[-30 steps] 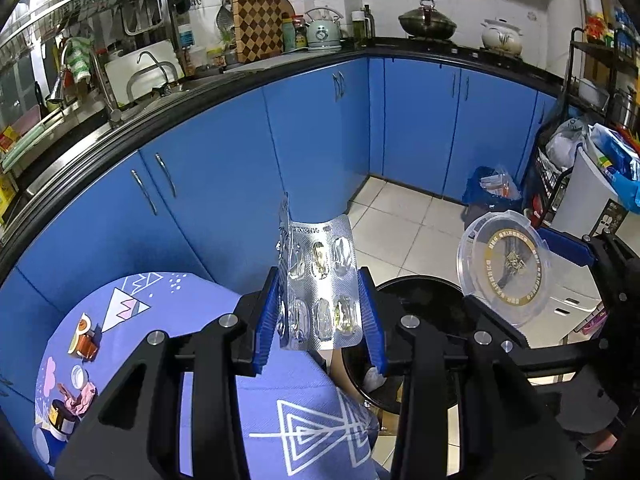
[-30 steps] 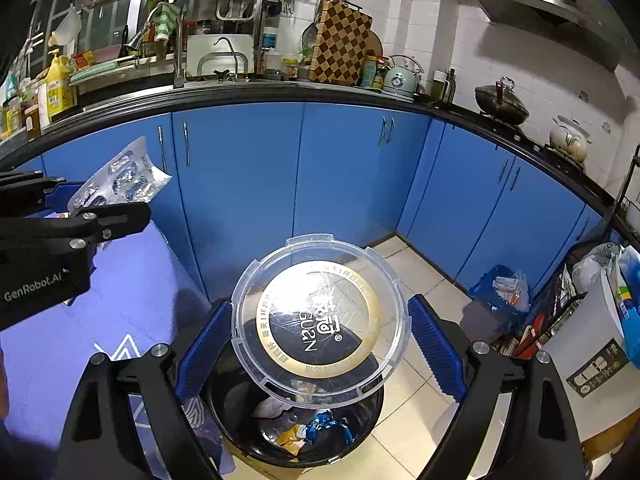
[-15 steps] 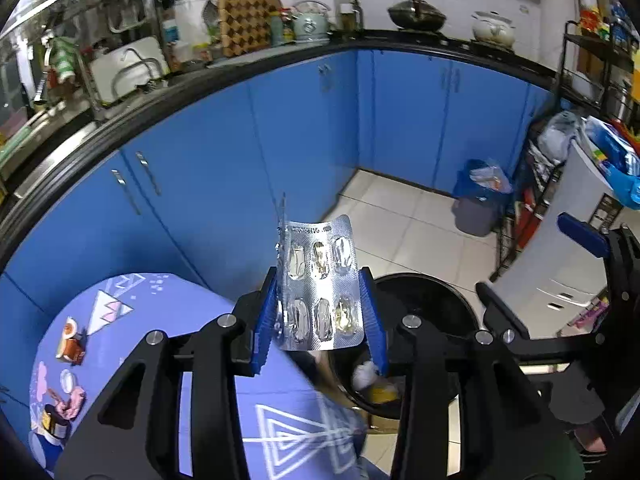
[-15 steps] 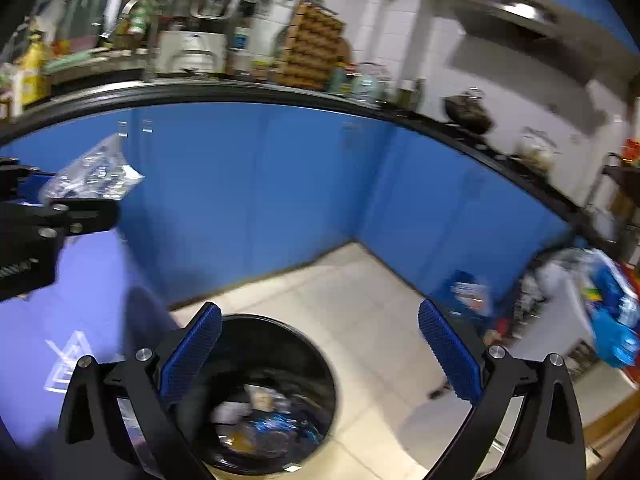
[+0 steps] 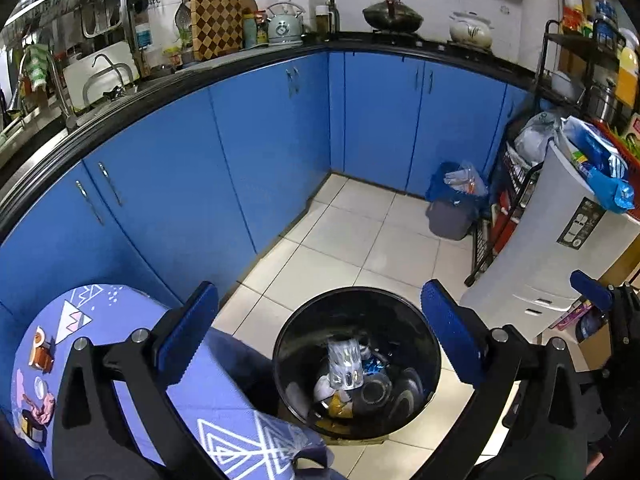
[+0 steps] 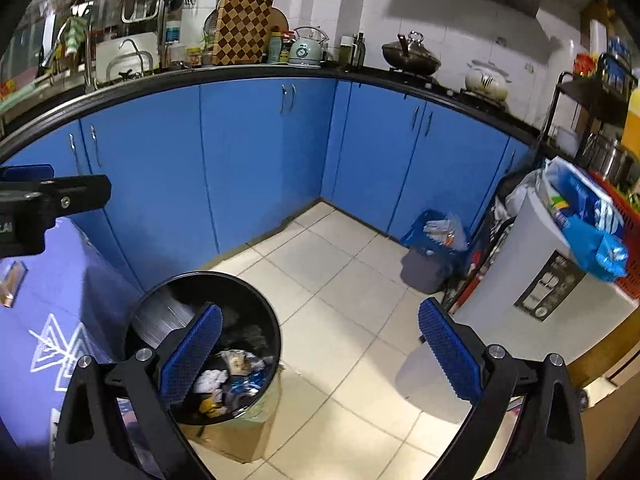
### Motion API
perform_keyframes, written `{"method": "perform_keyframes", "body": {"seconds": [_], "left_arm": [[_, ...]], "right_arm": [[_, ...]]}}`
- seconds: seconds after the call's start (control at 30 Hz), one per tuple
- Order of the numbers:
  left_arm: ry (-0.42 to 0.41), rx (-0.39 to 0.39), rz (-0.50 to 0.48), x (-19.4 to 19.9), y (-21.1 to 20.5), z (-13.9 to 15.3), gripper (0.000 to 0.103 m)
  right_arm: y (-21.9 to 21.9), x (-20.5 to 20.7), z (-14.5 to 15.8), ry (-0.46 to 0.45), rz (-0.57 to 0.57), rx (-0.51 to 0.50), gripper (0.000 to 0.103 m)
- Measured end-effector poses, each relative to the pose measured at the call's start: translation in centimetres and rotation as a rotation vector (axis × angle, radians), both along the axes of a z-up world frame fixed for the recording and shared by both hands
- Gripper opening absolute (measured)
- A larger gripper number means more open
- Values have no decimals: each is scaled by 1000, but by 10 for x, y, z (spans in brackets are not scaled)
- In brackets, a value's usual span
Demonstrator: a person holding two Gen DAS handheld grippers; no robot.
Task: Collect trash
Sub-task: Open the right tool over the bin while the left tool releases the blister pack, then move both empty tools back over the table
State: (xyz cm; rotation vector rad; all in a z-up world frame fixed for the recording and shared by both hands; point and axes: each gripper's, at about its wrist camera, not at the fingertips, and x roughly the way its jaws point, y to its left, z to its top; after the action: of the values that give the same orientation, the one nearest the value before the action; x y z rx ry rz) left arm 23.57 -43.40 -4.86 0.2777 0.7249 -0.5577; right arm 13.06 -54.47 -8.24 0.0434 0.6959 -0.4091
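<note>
While left fingers [image 5: 320, 336] spread wider, blister pack [image 5: 345, 364] in bin [image 5: 424, 336], right fingers [image 6: 320, 354] spread, empty.

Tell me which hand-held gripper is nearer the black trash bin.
Left. The left hand-held gripper, jaws opening and empty, hangs right over the black trash bin. The right hand-held gripper, open, sits off to the bin's right, mostly over floor tiles.

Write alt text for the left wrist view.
The left gripper, its jaws opening with nothing between them, hangs over a black trash bin where a silver blister pack lies among other trash; a purple tablecloth is beside it.
</note>
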Motion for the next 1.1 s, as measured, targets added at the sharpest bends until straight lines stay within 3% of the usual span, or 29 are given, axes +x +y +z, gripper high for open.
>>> {"method": "perform_keyframes", "body": {"seconds": [0.23,0.4,0.67,0.87,1.1], "left_arm": [[11,14,99,-2,63,-4,100],[-29,71,225,-9,139,-6,100],[-64,99,443,-33,281,-5,100],[-95,146,599,-51,377,-13,100],[-8,157,732,-57,469,-51,100]], "right_arm": [[53,11,-1,-9,166,74,96],[124,25,0,-14,314,52,96],[253,47,1,12,529,40,96],[325,59,1,26,625,48,96],[376,90,-24,104,636,35,96]]}}
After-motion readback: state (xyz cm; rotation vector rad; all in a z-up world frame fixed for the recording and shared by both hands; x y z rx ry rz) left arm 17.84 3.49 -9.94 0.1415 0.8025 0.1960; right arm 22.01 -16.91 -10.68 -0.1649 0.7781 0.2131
